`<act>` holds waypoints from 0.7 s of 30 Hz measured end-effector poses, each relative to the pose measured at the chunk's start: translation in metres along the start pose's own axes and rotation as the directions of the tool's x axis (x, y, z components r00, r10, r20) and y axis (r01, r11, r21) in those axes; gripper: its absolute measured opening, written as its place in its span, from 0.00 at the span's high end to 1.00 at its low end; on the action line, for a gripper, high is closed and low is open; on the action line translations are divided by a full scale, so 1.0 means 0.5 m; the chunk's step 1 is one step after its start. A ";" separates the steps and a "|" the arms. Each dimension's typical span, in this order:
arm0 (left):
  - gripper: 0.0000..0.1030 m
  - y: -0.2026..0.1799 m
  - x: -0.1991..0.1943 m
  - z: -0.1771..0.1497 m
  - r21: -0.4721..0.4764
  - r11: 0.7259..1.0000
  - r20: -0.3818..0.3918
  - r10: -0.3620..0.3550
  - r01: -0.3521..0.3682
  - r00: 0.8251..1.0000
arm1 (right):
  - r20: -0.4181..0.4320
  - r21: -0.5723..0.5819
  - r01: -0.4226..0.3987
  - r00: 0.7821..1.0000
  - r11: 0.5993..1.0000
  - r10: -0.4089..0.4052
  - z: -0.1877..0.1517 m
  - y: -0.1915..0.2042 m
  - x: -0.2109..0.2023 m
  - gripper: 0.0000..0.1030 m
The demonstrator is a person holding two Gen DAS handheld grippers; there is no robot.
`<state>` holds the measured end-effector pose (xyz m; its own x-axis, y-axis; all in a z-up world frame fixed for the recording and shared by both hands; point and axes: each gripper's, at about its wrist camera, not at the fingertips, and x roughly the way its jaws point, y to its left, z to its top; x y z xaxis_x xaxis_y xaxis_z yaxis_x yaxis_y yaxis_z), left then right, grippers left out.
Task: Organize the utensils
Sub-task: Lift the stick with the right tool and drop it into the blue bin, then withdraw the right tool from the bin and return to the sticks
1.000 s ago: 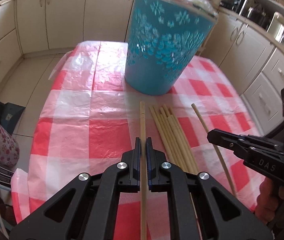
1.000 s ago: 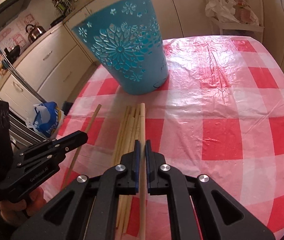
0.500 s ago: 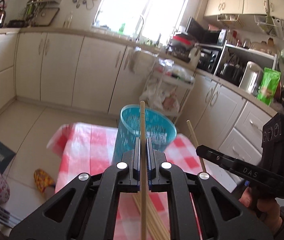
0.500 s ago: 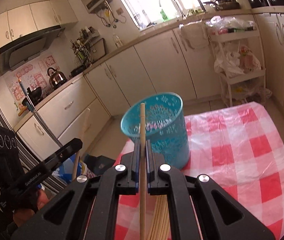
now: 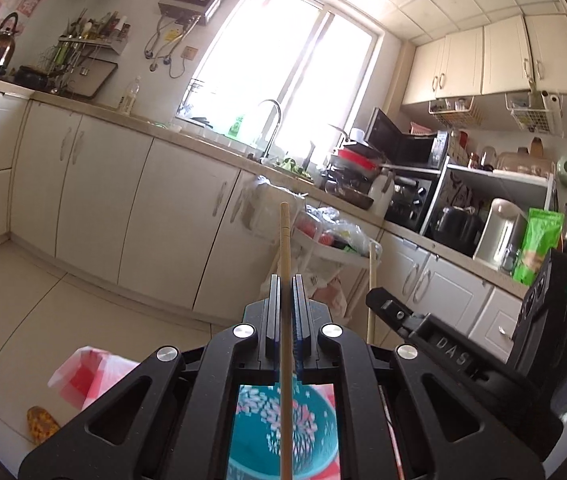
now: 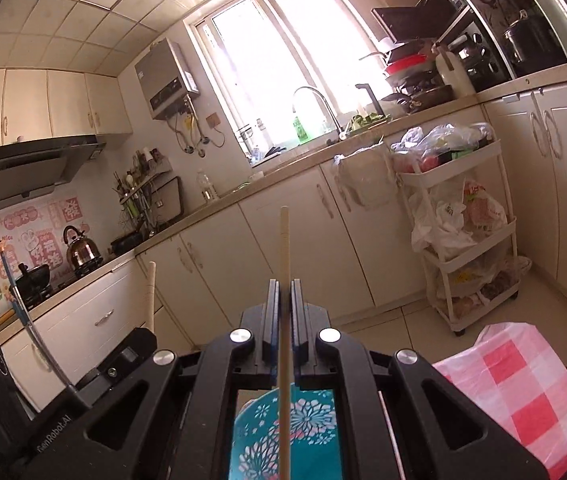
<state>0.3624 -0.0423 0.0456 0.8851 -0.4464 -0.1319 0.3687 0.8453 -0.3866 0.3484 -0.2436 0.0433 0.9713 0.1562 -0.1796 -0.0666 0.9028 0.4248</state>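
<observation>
In the left wrist view, the left gripper (image 5: 284, 280) pinched a wooden chopstick (image 5: 285, 240) between its pressed-together pads; the stick's lower end ran out of frame at the bottom edge. The teal basket (image 5: 315, 432) appeared only through the gap in the gripper body, blurred, its rim and base hidden. The chopstick's long axis lay along the fingers, its free tip pointing ahead toward the kitchen cabinets (image 5: 95, 200). The right gripper (image 5: 375, 296), at the right of this view, clamped a second chopstick (image 5: 371, 280) that stood nearly upright, its lower part concealed by the left gripper's body. The right wrist view alone showed the checked tablecloth (image 6: 523, 380) broadly and the basket's cut-out flower pattern sharply; there the second stick likewise pointed forward, and the first rose at the left.
</observation>
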 end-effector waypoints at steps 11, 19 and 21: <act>0.95 0.037 0.109 -0.066 0.037 0.994 -0.024 0.102 -0.102 0.994 | -0.094 -0.039 0.054 0.994 0.998 -0.058 -0.087 -0.046 0.073 0.94; 0.83 0.056 0.081 -0.093 0.049 0.991 -0.110 0.128 -0.123 0.986 | -0.134 -0.036 0.074 0.988 0.997 -0.078 -0.086 -0.060 0.030 0.75; 0.59 0.057 0.050 -0.096 0.043 0.988 -0.119 0.150 -0.146 0.981 | -0.142 -0.019 0.090 0.986 0.996 -0.092 -0.082 -0.072 0.001 0.71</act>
<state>0.3812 -0.0434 -0.0125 0.8901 -0.3461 -0.2964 0.2474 0.9133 -0.3235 0.3421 -0.2596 -0.0086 0.9309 0.1280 -0.3420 0.0168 0.9206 0.3902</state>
